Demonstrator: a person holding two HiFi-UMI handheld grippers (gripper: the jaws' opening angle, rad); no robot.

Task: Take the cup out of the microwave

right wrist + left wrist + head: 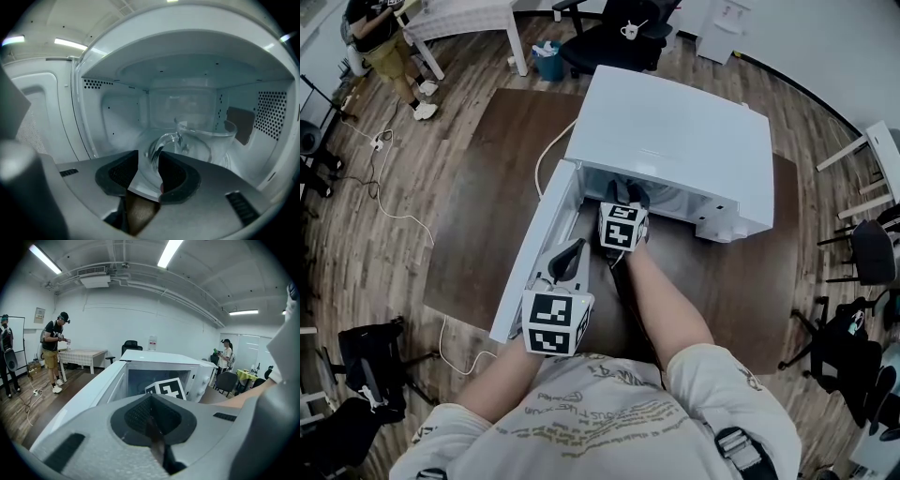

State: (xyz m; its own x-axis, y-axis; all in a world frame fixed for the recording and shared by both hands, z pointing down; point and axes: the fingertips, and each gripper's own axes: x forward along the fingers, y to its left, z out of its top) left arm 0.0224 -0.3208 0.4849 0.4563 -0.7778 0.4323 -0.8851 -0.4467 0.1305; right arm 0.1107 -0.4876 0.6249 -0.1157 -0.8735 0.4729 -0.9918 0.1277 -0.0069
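A white microwave (675, 131) stands on a dark brown table (478, 197) with its door (534, 253) swung open to the left. Inside, a clear glass cup (206, 140) sits on the turntable, its handle (161, 143) turned toward me. My right gripper (626, 192) reaches into the cavity. Its jaws (149, 161) stand open, with the handle just at the gap between the fingertips and no pad pressing on it. My left gripper (572, 251) hangs beside the open door, jaws (151, 416) shut with nothing in them. The cup is hidden in the head view.
The microwave's control panel (727, 225) is at the right of the opening. A white cable (546, 155) runs off the table's left side. A person (384, 47) stands by a white table at the back left. Office chairs (619, 37) and a blue bin (548, 64) stand behind.
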